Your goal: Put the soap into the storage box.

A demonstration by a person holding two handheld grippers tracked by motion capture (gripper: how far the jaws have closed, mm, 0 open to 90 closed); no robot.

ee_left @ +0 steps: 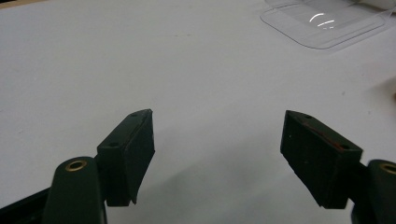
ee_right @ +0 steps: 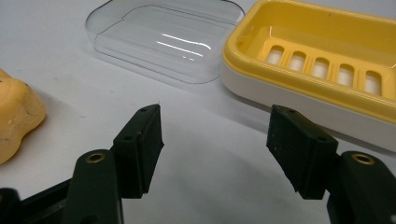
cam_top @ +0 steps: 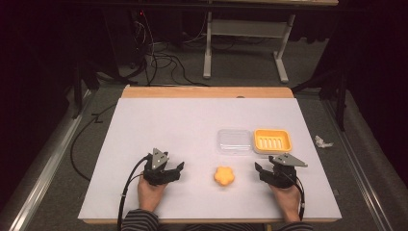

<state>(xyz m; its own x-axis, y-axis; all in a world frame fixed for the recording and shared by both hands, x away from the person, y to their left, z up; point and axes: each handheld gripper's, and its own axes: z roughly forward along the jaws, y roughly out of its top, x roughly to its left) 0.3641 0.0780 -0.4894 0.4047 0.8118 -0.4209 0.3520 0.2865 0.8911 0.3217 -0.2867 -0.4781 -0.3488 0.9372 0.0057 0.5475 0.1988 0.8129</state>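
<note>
An orange flower-shaped soap (cam_top: 224,176) lies on the white table top (cam_top: 192,120), near the front and between my two grippers. Behind it to the right sit a clear plastic lid (cam_top: 234,141) and a yellow soap dish (cam_top: 273,140), side by side. My left gripper (cam_top: 178,171) rests left of the soap, its jaws wide apart over bare table (ee_left: 218,114). My right gripper (cam_top: 260,172) rests right of the soap, jaws apart and holding nothing (ee_right: 215,109). In the right gripper view the dish (ee_right: 327,60) and lid (ee_right: 163,37) lie just ahead, with the soap (ee_right: 16,116) at the left edge.
The clear lid (ee_left: 322,23) appears at the top right of the left gripper view. A crumpled white scrap (cam_top: 322,141) lies on the floor right of the table. Cables (cam_top: 163,62) and a desk frame (cam_top: 208,53) stand beyond the far edge.
</note>
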